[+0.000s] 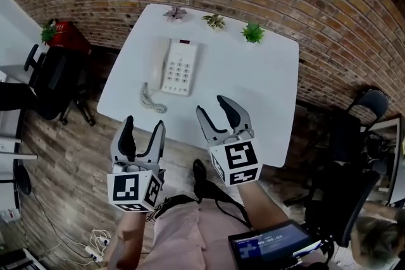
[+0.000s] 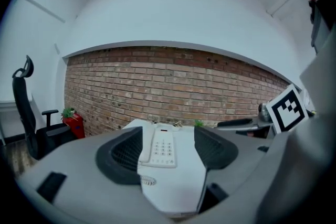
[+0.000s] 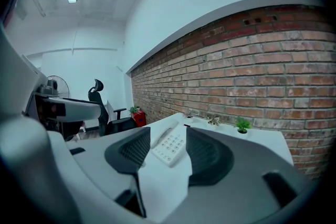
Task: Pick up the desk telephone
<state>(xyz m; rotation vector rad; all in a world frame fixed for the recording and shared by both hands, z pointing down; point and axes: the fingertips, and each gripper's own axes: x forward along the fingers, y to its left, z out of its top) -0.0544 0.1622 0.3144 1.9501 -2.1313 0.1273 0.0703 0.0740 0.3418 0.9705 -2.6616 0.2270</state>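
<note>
A white desk telephone (image 1: 177,66) lies on the white table (image 1: 266,92), left of the middle, handset in its cradle on the left side and keypad facing up. Its coiled cord (image 1: 152,100) trails toward the near edge. My left gripper (image 1: 145,121) hangs open just short of the table's near edge, below the cord. My right gripper (image 1: 211,104) is open over the near edge, right of the phone. Neither touches anything. In the left gripper view the telephone (image 2: 161,147) shows ahead between the open jaws, and in the right gripper view the telephone (image 3: 169,145) does too.
Three small potted plants (image 1: 214,21) stand along the table's far edge, against a brick wall (image 1: 316,3). A black office chair (image 1: 54,82) and a red box (image 1: 66,36) are left of the table. Another chair (image 1: 370,101) is at the right.
</note>
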